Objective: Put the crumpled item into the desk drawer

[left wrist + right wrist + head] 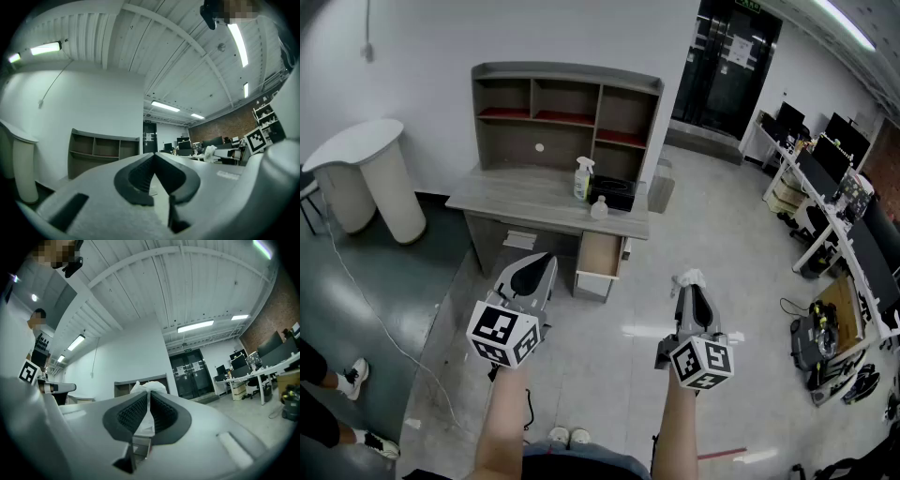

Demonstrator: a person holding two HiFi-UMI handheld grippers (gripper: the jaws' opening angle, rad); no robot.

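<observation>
My two forearms reach out below me, one gripper on each, and each gripper carries one cube with square markers. My left gripper (pixel 542 264) has its jaws drawn together at the tips with nothing between them; its own view shows the dark pads (pixel 140 176) meeting at a point. My right gripper (pixel 691 287) is clamped on the one crumpled item (pixel 689 277), a white wad that pokes out past the jaw tips. In the right gripper view it fills the narrow slit between the ribbed pads (pixel 133 413) and bunches above them (pixel 149 386). The wad is up in the air over the floor, well apart from the desk.

Ahead stands one grey desk (pixel 516 199) with one shelf unit (pixel 567 112) on its back edge, split into open compartments. On the desktop I count one spray bottle (pixel 582 178), one small clear bottle (pixel 599 208) just beside it and one black box (pixel 615 194). One drawer (pixel 598 255) is pulled out beneath the right side of the desk; I cannot tell what lies in it.

The floor (pixel 741 281) is pale and glossy on the right and dark on the left. A white round-ended table (pixel 366 173) stands at the left wall, and dark doors (pixel 727 61) lie beyond the desk. Rows of workstations with monitors (pixel 834 178) fill the right side. Another person's shoes (pixel 352 377) show at the left edge.
</observation>
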